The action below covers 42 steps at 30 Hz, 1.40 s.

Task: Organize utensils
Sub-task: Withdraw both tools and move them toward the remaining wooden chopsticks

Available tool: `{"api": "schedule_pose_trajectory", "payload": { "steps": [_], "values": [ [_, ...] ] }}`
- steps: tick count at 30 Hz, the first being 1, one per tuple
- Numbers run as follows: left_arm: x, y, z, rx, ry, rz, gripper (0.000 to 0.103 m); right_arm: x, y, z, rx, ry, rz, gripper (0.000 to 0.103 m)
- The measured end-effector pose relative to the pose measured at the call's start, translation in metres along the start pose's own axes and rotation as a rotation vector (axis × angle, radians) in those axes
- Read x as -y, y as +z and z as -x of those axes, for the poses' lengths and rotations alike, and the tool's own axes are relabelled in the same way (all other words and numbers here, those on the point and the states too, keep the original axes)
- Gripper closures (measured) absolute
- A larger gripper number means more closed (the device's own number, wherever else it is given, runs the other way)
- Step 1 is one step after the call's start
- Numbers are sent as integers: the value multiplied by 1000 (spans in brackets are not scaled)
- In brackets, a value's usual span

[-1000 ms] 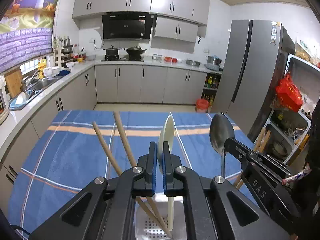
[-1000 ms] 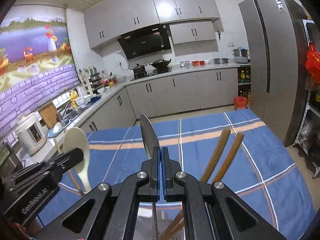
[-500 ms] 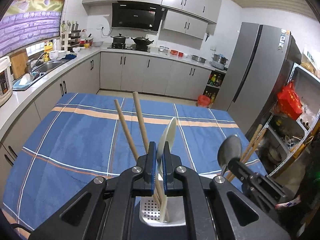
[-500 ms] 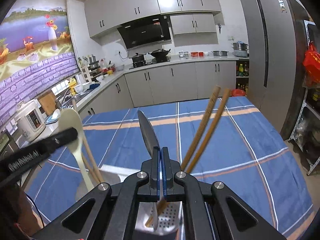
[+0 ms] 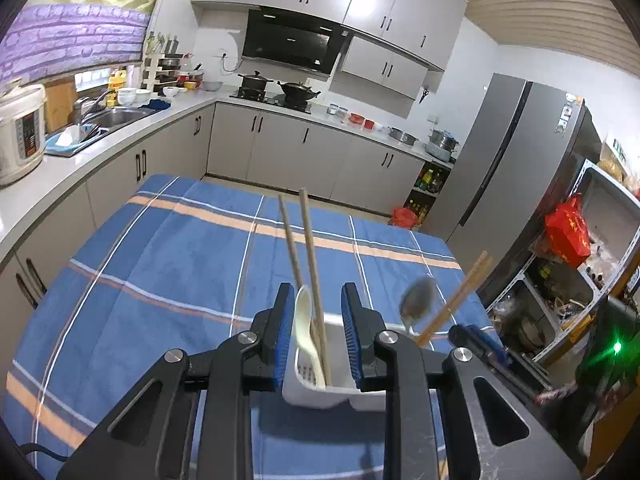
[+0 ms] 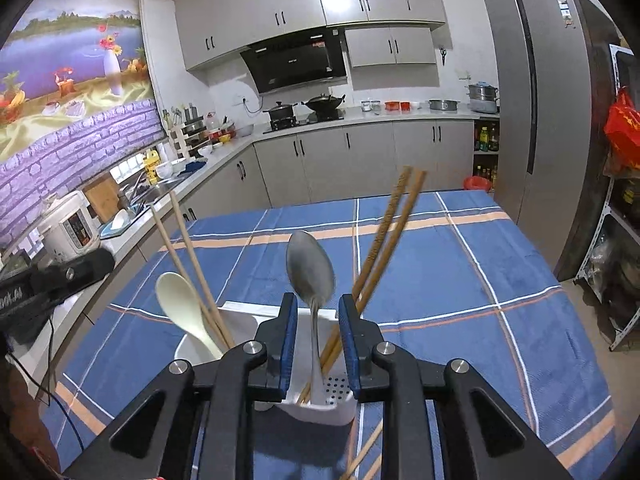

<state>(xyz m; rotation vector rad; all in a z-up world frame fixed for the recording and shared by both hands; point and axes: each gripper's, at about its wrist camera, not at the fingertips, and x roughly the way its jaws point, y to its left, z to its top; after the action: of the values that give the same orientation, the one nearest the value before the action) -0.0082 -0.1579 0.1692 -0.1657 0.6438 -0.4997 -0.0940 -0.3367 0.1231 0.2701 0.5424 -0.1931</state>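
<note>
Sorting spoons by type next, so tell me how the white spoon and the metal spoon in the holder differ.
The white spoon is cream and matte; the metal spoon is grey and shiny. The white spoon leans left in the left compartment of the white holder, beside pale chopsticks; the metal spoon stands nearly upright in the right compartment, beside darker chopsticks. Both stand handle down, bowl up.
</note>
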Motion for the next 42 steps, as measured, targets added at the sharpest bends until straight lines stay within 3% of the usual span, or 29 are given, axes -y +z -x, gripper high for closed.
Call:
{"api": "schedule_pose_trajectory", "payload": {
  "steps": [3,6,13,18,24,30,31,37,42],
  "values": [
    [-2,-14,15,-24,-4,11,80,4,-1,19,12,4,-12,74],
    [1,-36,19,-96,-18,-7,80,15,-15,42,4,-6,-16,62],
    [17,-105,-3,-347,-86,-76,80,61,-102,56,-238,-39,-53,62],
    [39,-146,-27,-472,-153,-126,80,73,-144,60,-327,-39,-63,62],
    [62,-177,-44,-533,-166,-218,80,65,-166,61,-394,-19,-22,62],
    [68,-190,-52,-565,-203,-231,87,57,-173,61,-407,-12,5,62],
    [69,-192,-54,-571,-196,-238,93,56,-174,61,-407,-11,8,62],
    [65,-191,-56,-563,-187,-229,98,53,-175,62,-403,-22,33,61],
    [71,-189,-57,-548,-161,-280,98,46,-174,59,-408,-46,70,61]
  ]
}}
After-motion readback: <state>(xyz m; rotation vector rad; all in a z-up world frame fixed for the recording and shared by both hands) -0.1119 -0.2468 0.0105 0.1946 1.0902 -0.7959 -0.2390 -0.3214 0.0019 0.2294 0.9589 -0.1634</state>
